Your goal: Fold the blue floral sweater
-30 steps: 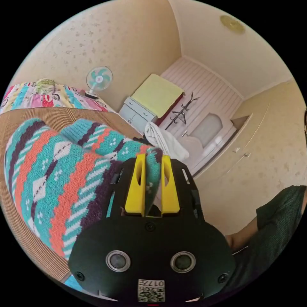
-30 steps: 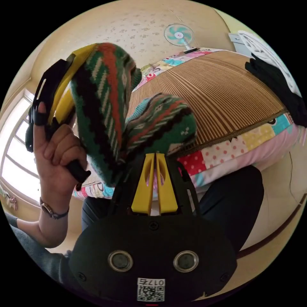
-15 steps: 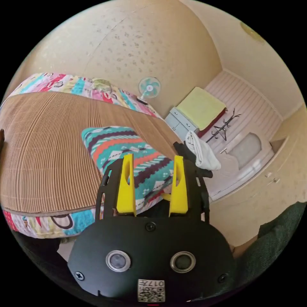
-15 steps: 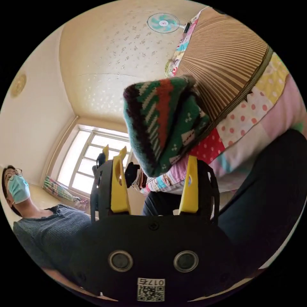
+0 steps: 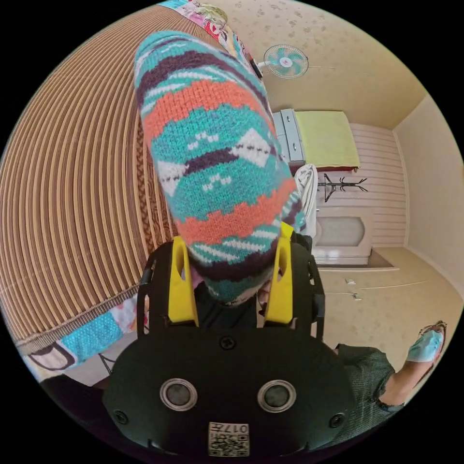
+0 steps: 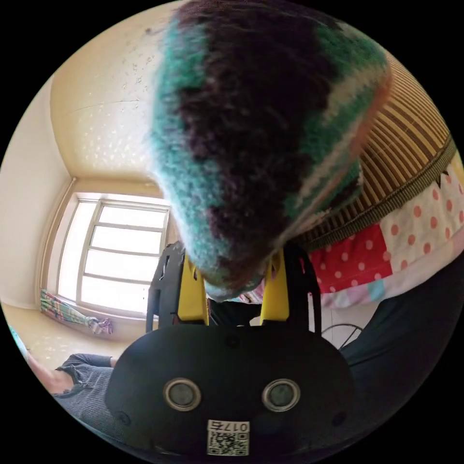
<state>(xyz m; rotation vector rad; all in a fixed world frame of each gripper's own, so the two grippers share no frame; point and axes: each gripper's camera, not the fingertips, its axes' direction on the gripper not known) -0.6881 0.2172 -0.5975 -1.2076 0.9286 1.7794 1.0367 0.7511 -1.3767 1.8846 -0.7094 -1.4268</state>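
Sweater (image 5: 217, 159) folded on striped mat (image 5: 72, 193) at bed's near edge, between spread jaws of left gripper (image 5: 231, 285) and right gripper (image 6: 233, 287); advise closing squarely on all layers.

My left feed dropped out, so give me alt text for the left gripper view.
The folded sweater lies on the striped mat, its near end between the open left gripper's yellow fingers. A fan and door show behind.

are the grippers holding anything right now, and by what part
Nothing looks clamped. The left gripper and right gripper both stand open around the near end of the folded sweater, which lies on the striped mat.
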